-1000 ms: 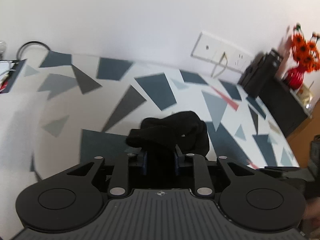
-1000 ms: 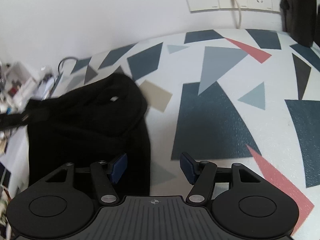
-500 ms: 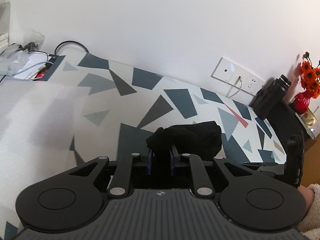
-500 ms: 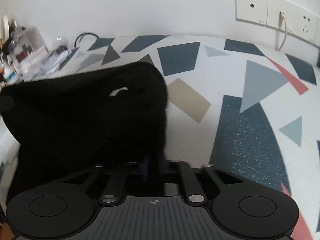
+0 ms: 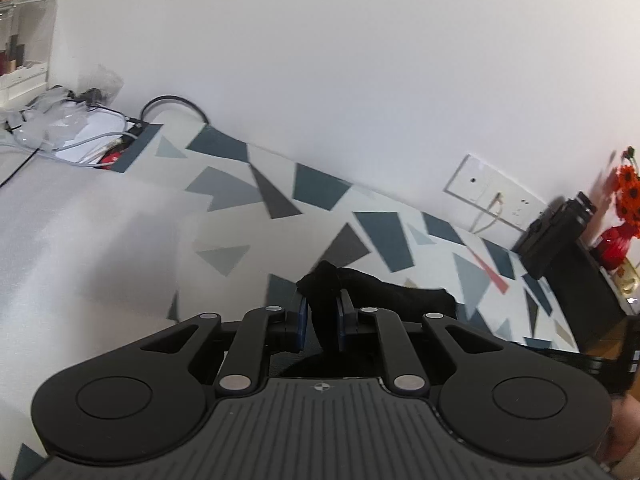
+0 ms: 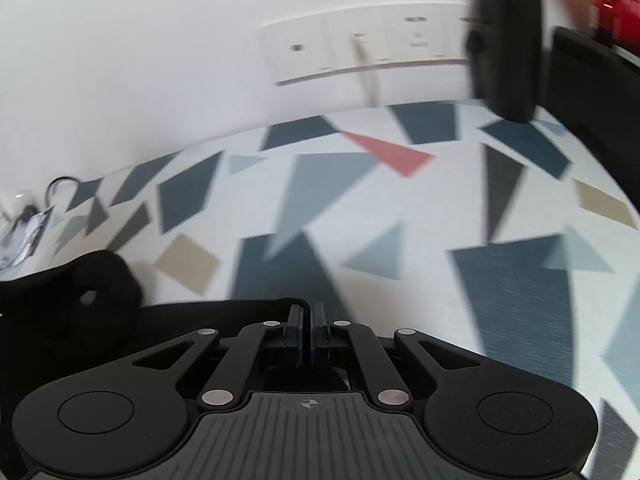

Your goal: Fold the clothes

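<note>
A black garment (image 5: 384, 292) stretches over the patterned tablecloth (image 5: 248, 200). My left gripper (image 5: 323, 312) is shut on a bunched corner of it, which sticks up between the blue pads. In the right wrist view the same black garment (image 6: 96, 300) lies bunched at the lower left and runs under my right gripper (image 6: 308, 320). That gripper's pads are pressed together on the garment's edge. How much cloth sits between them is hidden.
A white socket panel (image 5: 492, 196) with a cable is on the wall. A black bottle (image 6: 506, 40) and a red vase of orange flowers (image 5: 624, 216) stand at the right end. Cables and clutter (image 5: 68, 128) lie at the far left.
The right gripper went from open beside the garment to shut on its edge and swung right. The left gripper kept its hold and pulled left, and the garment is stretched out longer.
</note>
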`<state>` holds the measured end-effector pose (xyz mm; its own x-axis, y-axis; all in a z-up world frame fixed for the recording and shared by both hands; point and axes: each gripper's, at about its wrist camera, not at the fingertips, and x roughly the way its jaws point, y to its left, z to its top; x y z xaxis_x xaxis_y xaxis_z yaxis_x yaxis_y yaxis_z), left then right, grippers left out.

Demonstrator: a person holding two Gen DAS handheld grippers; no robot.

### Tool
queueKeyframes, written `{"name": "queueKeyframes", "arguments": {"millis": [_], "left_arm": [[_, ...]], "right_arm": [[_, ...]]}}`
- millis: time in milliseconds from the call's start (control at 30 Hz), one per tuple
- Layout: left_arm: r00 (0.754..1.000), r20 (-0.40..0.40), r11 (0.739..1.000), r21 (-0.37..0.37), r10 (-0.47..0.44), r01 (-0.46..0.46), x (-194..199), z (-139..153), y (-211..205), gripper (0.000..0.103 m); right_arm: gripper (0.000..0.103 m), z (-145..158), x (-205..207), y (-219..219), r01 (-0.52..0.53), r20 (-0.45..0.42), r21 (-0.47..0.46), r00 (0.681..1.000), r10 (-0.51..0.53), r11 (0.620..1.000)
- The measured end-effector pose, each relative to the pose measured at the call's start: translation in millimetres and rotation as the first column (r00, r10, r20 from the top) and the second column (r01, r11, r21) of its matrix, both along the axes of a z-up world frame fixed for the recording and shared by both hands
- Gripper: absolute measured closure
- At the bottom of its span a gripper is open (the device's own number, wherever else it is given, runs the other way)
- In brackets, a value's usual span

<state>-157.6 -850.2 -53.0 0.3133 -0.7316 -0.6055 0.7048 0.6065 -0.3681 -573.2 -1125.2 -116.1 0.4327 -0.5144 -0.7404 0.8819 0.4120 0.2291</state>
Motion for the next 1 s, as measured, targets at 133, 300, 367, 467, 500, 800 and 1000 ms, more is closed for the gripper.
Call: {"name": "queueKeyframes", "arguments": {"millis": [133,300,367,467,500,800,1000], "left_arm": [[0.998,-0.026,0.997,0.048,0.065,-0.064,10.2,-17.3,10.8,0.088],[0.988,-0.061,0.986,0.098,0.14,-0.134,18.8,-36.4,24.4,0.087],[0.986,-0.081,0.985,0.105,0.147,-0.139,19.7,-39.4,24.6,0.081],[0.987,-0.107,0.99,0.081,0.122,-0.114,17.9,-39.0,20.5,0.024],[0.99,-0.102,0.994,0.06,0.097,-0.092,14.7,-36.5,17.2,0.016],[0.968,0.033,0.956,0.168,-0.249,0.24,-32.5,-29.8,-56.2,0.014],[0.941,0.09,0.915,0.28,-0.325,0.289,-40.0,-44.8,-81.0,0.051]], "right_arm": [[0.1,-10.7,-20.0,7.5,0.048,-0.051,-0.006,0.998,-0.048,0.999],[0.092,-17.0,-24.2,13.8,0.029,-0.113,0.006,0.993,-0.029,1.0],[0.078,-10.9,-16.8,19.1,-0.016,-0.135,-0.036,0.991,0.011,0.999],[0.063,-4.0,1.8,26.1,-0.135,-0.132,-0.08,0.984,0.124,0.988],[0.062,-2.7,9.6,29.5,-0.177,-0.138,-0.091,0.977,0.164,0.98],[0.04,-24.8,80.6,60.7,-0.492,-0.256,-0.114,0.854,0.453,0.863],[0.091,-22.5,79.1,48.5,-0.482,-0.206,-0.09,0.865,0.457,0.872]]}}
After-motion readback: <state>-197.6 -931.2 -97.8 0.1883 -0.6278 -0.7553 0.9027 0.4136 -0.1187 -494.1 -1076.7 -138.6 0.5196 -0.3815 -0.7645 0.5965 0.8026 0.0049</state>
